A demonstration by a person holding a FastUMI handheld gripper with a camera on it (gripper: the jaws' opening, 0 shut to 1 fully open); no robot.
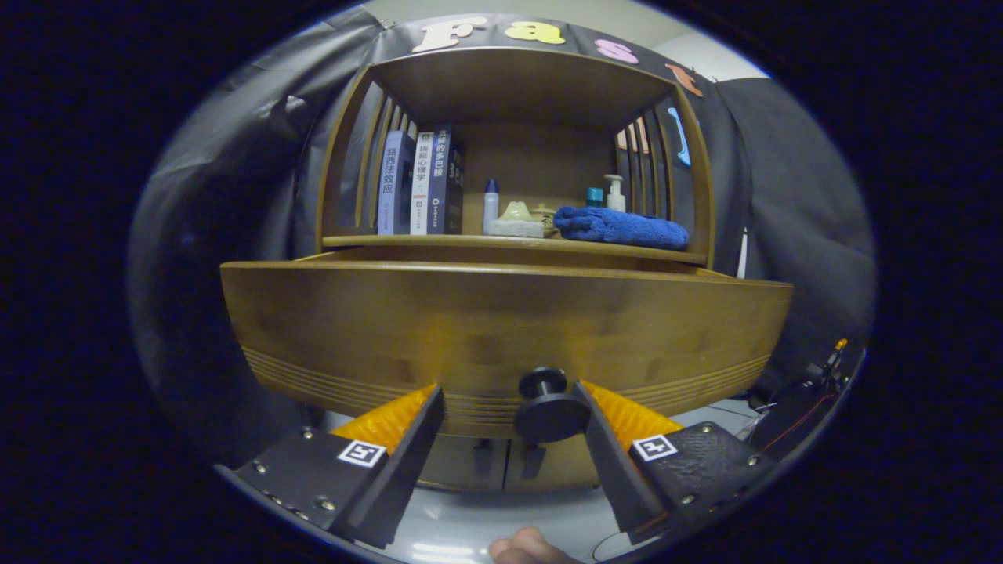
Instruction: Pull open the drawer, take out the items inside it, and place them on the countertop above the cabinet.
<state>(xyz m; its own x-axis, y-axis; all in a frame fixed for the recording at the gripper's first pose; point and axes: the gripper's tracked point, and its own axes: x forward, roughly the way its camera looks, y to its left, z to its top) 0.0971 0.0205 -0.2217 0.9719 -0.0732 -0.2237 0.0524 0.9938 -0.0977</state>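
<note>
A wooden cabinet fills the view, its drawer (501,321) pulled out toward me so the broad front panel stands close ahead. The drawer's inside is hidden behind that panel. A round dark knob (548,403) sticks out of the panel's lower middle. My gripper (509,407) is open, its fingers spread wide; the knob sits between them, close against the right finger (619,439) and well apart from the left finger (392,439). Above the drawer runs the countertop (439,240).
On the countertop stand several books (419,184) at the left, a small bottle (490,205), a pale soap-like block (517,223), a folded blue towel (619,227) and a pump bottle (616,193). Lower cabinet doors (501,462) lie under the drawer. A fingertip of a person's hand (526,548) shows below.
</note>
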